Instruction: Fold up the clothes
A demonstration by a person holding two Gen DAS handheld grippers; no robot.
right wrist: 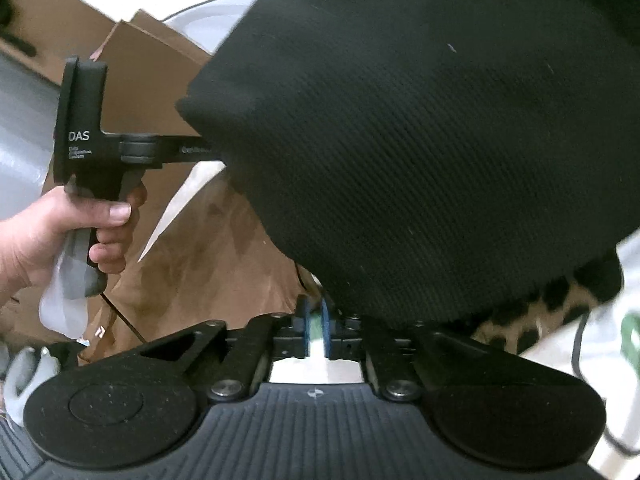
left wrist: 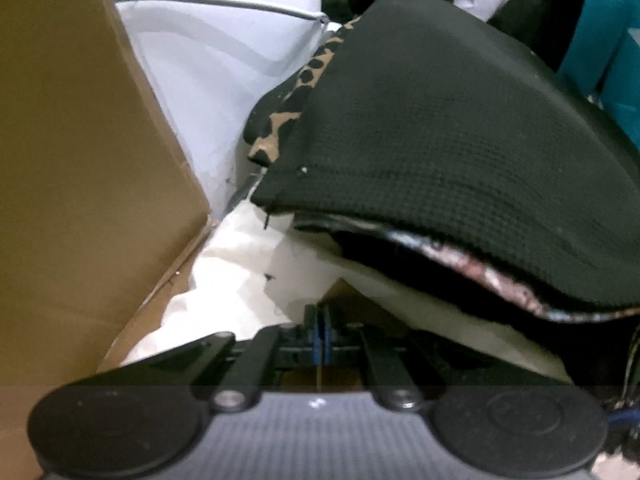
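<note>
Left wrist view: my left hand-held gripper (left wrist: 320, 330) has its blue pads pressed together, gripping nothing I can see, below the black waffle-knit garment (left wrist: 432, 140). My right hand-held gripper (right wrist: 316, 330) stands slightly parted, empty, the garment just above it.

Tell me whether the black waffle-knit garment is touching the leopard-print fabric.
Touching. The left wrist view shows the black waffle-knit garment lying directly over the leopard-print fabric, no gap.

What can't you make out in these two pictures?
- Left view: what the left gripper pinches, if anything; its tips are low and blurred.
- Right view: the left gripper's tips, hidden behind the black cloth.
- Both views: the cloth's full shape, cut off by edges.
- Right view: small print under "DAS", too small.
</note>
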